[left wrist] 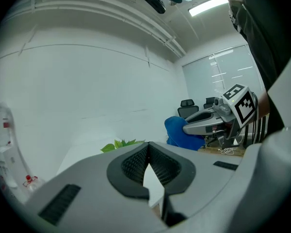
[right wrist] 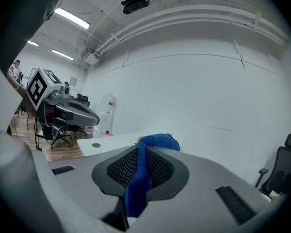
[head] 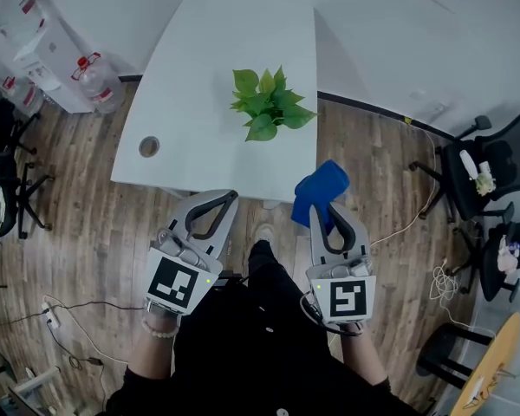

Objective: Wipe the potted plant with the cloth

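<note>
Blue cloth point(head: 322, 183) clamped in right claw point(head: 315, 208); potted plant point(head: 267, 105) ahead on table point(head: 208, 76), no contact; left claw point(head: 229, 196) closed, nothing btwn.

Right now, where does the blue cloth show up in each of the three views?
Head view: blue cloth right of centre, sticking out of the right gripper, below and right of the potted plant.
Left gripper view: right of centre, at the right gripper's tip.
Right gripper view: centre, pinched between the jaws.
Shared landmark: the potted plant, left of the cloth in all three views, only a sliver in the right gripper view.
</note>
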Motion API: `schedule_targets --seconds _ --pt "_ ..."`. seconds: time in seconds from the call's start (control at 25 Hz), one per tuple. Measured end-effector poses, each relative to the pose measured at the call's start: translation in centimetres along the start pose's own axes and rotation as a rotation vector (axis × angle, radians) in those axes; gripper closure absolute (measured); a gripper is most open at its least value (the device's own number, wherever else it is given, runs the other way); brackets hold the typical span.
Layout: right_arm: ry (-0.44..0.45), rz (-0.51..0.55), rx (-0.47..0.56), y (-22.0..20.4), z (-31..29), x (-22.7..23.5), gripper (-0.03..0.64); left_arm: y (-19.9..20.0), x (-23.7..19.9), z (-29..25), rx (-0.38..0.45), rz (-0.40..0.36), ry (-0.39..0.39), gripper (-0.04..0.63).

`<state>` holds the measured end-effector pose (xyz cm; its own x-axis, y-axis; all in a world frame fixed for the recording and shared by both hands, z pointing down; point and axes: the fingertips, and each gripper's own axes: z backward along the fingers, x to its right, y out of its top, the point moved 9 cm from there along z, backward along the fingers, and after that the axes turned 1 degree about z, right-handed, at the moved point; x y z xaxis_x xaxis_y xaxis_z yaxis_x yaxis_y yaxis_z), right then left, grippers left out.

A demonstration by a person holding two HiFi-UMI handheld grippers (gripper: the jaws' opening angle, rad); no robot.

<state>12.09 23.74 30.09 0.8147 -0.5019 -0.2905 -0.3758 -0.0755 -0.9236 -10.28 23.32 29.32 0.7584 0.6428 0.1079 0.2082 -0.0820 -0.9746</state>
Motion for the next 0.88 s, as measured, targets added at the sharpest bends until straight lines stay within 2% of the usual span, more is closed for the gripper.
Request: schedule_targets --seconds 0.6,0.88 --pt "0.07 0.024 0.048 0.8 -11.5 11.9 0.537 2.1 -6.1 -10.6 -0.043 0.028 0.143 0.581" --pt "0.095 0.012 0.057 0.3 -13.8 14.6 0.537 2.3 -7.1 -12.8 -0.067 0.036 0.188 0.581"
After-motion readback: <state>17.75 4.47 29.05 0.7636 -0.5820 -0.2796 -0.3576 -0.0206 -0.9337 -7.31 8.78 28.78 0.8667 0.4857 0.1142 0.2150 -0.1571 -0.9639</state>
